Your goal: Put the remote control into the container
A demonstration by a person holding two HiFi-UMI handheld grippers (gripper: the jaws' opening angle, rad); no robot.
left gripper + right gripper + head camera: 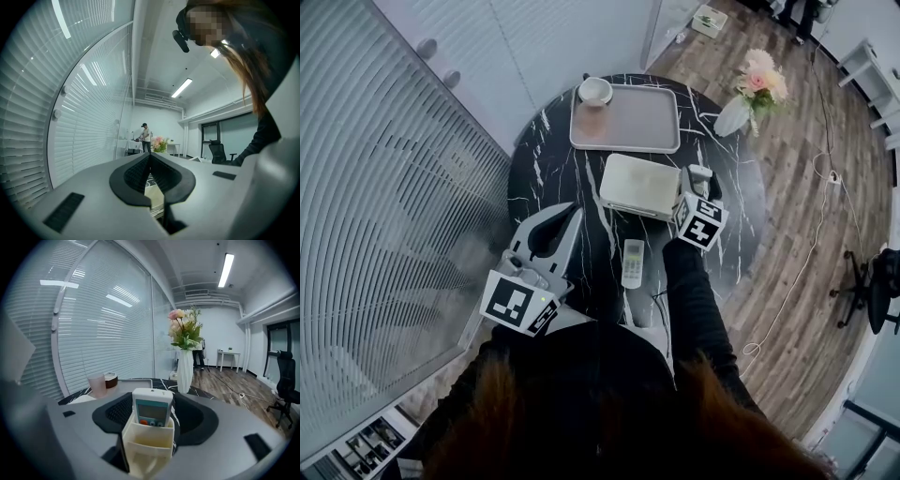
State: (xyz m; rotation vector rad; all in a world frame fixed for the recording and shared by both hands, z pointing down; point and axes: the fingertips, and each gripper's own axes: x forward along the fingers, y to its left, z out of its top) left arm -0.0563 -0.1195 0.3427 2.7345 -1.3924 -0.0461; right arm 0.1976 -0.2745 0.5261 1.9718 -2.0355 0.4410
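Observation:
My right gripper (700, 178) (151, 397) is shut on a cream open-top container (146, 445), held above the right side of the round black marble table (546, 159). A white remote control (152, 411) with a grey screen and an orange button stands upright inside that container. A second white remote control (633, 262) lies flat on the table near the front edge, between the two grippers. My left gripper (570, 217) (150, 156) hovers over the table's left front, jaws shut with nothing between them.
A white rectangular box (639, 185) sits mid-table, just left of my right gripper. Behind it a grey tray (652, 122) carries a bowl (595, 90) and a pink cup (97, 384). A white vase of flowers (739, 112) (185, 371) stands at the right rim. Glass wall with blinds on the left.

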